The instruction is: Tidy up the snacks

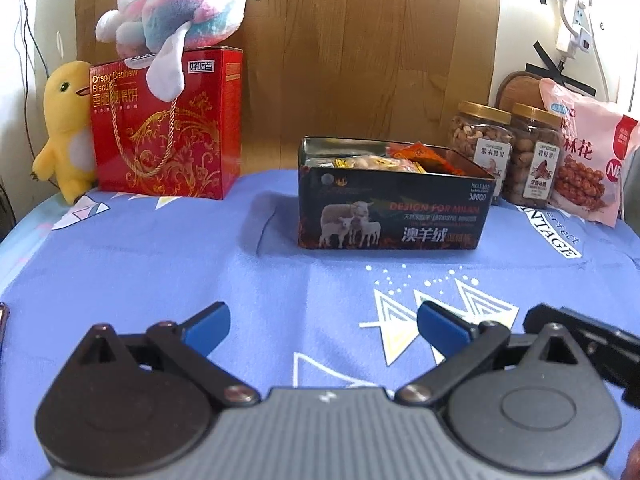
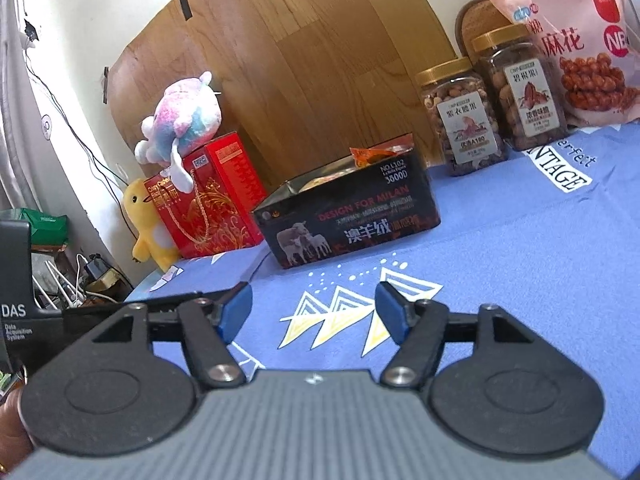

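Looking at the dark tin (image 1: 394,216) first, since that's where the snacks are: it sits open near the middle of the blue cloth (image 1: 200,280), toward the back, and small wrapped snacks (image 1: 384,160) poke up above its rim. In the right wrist view the same tin shows tilted by the camera angle, with an orange packet (image 2: 374,154) sticking up at its far end.

To the tin's right stand two clear nut jars (image 1: 482,140) with gold lids, just beside each other, and next to them a pink bag of fried twists (image 1: 588,160) leans upright. To the left, well apart from the tin, I see a red biscuit box (image 1: 168,128) with a rope handle, a pastel plush (image 1: 180,12) slumped on top of it, and a yellow duck plush (image 1: 66,128) touching the box's left side. A wood-pattern panel (image 1: 360,40) backs all of it.

My left gripper (image 1: 324,330) hangs over bare cloth in front of the tin, blue pads (image 1: 208,326) spread wide, nothing between them. My right gripper (image 2: 314,312) is the same: jaws apart, empty, low over the triangle print (image 2: 344,312).
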### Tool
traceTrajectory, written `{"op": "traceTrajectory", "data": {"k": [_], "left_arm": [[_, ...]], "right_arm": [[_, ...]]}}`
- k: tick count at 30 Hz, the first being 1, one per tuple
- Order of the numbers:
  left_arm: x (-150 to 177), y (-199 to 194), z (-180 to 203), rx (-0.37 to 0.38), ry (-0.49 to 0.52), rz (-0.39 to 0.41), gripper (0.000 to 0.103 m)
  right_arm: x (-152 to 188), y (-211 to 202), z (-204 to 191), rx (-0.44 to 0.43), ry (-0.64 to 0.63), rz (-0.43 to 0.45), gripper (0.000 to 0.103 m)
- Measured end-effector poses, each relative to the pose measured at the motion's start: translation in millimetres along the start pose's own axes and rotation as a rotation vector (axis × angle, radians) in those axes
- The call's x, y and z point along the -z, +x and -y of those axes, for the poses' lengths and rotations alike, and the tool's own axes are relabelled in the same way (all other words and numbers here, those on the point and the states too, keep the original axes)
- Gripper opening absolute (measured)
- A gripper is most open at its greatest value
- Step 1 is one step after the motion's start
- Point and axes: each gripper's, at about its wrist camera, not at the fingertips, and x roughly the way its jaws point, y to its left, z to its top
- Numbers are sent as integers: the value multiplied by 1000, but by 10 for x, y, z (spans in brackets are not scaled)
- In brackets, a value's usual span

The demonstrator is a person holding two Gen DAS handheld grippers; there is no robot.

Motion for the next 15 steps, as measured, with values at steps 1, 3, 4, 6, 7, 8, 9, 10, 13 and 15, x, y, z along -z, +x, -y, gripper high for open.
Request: {"op": "traceTrajectory", "data": {"k": [1,3,4,6,7,8,9,10,13,15], "left_arm": [[9,-7,4,-5,3,1,103],[21,-23,12,-13,8,6,103],[25,-29,8,-15,9,9,103],[48,-49,14,-21,11,20,103],[62,-56,21,-25,14,25,103],[71,-60,24,-26,19,27,103],[81,-62,33,-26,24,28,103],[88,-64,42,-26,30,30,103],[106,-70,66,-20,44,35,103],[116,-69,86,-15,53,33,103]], "right_arm": [[-2,-9,-11,2,-1,4,72],[-11,-28,-30,4,-4,16,73],[-8,-44,-45,7,-6,24,73],[-1,-69,-60,15,-14,40,75],[6,-80,-67,19,-17,46,76],[13,-88,-74,23,-20,50,76],[19,-92,-81,27,-21,54,76],[24,-94,-85,31,-22,58,76],[40,-95,-93,38,-23,63,76],[45,-96,-95,41,-23,63,76]]}}
